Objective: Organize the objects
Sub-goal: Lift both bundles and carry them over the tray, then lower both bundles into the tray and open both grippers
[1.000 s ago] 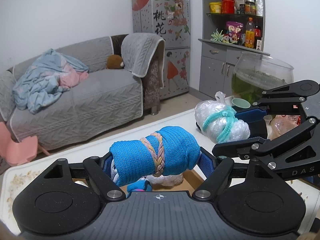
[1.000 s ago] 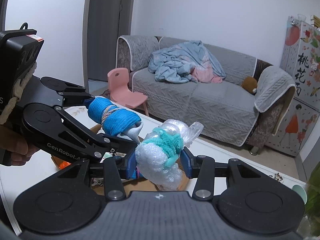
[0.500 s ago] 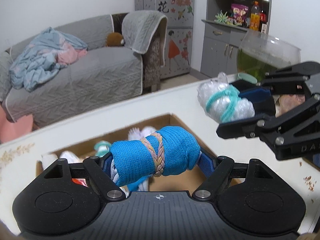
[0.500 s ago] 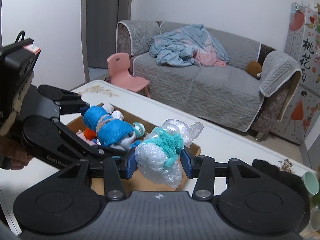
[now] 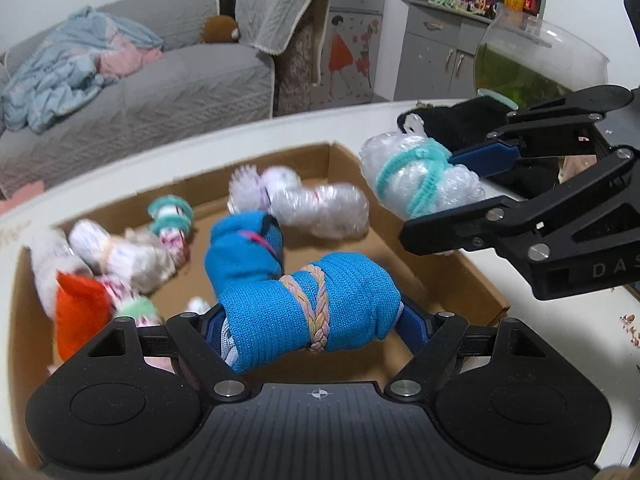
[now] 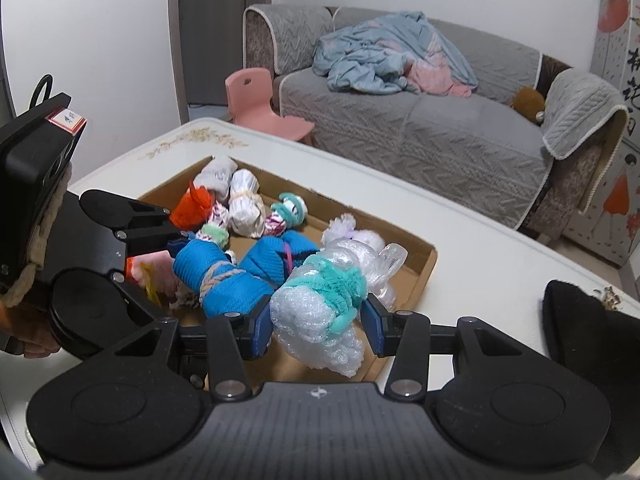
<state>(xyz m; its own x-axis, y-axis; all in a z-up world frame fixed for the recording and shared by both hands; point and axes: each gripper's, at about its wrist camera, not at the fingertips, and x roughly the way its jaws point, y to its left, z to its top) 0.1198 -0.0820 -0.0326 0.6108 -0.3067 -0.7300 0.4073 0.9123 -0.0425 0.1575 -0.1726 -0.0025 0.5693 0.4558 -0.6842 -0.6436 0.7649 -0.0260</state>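
My left gripper [image 5: 310,314] is shut on a blue knitted roll [image 5: 308,312] tied with a braided band, held over the near side of an open cardboard box [image 5: 472,280]; the roll also shows in the right wrist view [image 6: 224,280]. My right gripper [image 6: 318,320] is shut on a bubble-wrap bundle [image 6: 320,312] tied with teal yarn, held above the box's right edge [image 6: 424,272]; the bundle also shows in the left wrist view [image 5: 420,176]. The box holds several wrapped bundles, among them a second blue roll [image 5: 244,248] and an orange one [image 5: 80,312].
The box sits on a white table [image 6: 480,256]. A black cloth [image 6: 580,320] lies on the table to the right. A glass fishbowl [image 5: 536,64] stands at the table's far right. A grey sofa [image 6: 420,120] and a pink chair [image 6: 260,108] stand beyond.
Both grippers have tilted down and lowered toward the box with their bundles still held. The box and its contents have come into full view.
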